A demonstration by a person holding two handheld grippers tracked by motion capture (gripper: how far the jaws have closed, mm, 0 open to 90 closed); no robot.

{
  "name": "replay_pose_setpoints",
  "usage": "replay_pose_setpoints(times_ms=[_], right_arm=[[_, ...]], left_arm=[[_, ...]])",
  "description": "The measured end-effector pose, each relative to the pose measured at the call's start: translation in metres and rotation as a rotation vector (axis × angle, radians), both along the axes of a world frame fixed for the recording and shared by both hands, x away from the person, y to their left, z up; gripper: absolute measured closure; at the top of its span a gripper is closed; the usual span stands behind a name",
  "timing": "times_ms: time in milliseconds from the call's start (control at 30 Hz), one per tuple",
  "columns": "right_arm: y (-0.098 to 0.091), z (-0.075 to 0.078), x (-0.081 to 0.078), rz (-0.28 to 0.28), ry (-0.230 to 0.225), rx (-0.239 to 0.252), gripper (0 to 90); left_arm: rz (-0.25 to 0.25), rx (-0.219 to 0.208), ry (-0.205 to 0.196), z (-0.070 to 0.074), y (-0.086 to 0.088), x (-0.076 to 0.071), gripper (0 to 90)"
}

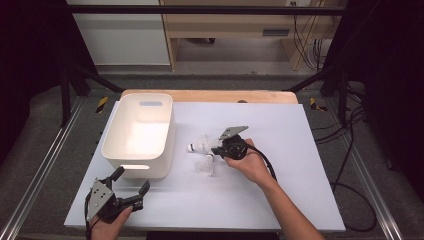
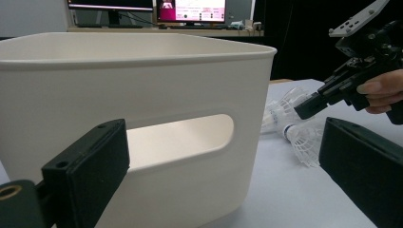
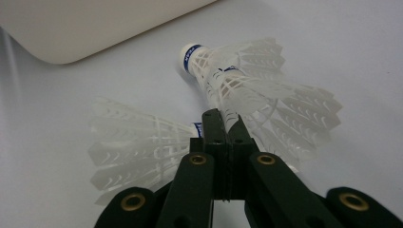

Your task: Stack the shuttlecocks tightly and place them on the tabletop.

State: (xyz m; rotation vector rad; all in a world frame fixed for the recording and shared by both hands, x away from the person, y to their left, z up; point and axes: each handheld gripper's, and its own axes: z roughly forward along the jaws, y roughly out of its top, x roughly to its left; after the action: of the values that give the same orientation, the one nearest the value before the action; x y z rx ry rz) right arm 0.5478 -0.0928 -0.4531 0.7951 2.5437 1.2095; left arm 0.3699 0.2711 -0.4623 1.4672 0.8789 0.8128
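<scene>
Pinching skirt edge of far shuttlecock (image 3: 247, 80), right tongs (image 3: 222, 124) closed on it, low over white counter (image 1: 280, 200). Second shuttlecock (image 3: 133, 147) lies just beside, untouched. Left tongs (image 1: 131, 181) spread wide, empty, near white bin (image 1: 114, 145) front wall. Bin looks empty. Likely goal: shuttlecocks into bin; none in yet, both left.

The high view looks forward and down over the whole table (image 1: 280, 200). Both gripper views sit low and close, sharing the white bin (image 2: 142, 95) and shuttlecocks (image 3: 237, 80).
</scene>
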Motion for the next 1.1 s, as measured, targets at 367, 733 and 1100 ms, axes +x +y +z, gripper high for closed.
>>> replay_pose_setpoints(times_ms=[367, 733, 1100], right_arm=[[0.004, 0.003, -0.006, 0.040, 0.001, -0.024, 90.0], [0.003, 0.001, 0.009, 0.030, 0.006, -0.053, 90.0], [0.011, 0.000, 0.023, 0.085, 0.008, -0.052, 90.0]], left_arm=[[-0.001, 0.001, -0.001, 0.000, -0.001, 0.000, 2.9], [-0.003, 0.001, 0.000, 0.000, -0.001, 0.000, 3.0], [-0.004, 0.002, 0.001, 0.000, -0.001, 0.000, 3.0]])
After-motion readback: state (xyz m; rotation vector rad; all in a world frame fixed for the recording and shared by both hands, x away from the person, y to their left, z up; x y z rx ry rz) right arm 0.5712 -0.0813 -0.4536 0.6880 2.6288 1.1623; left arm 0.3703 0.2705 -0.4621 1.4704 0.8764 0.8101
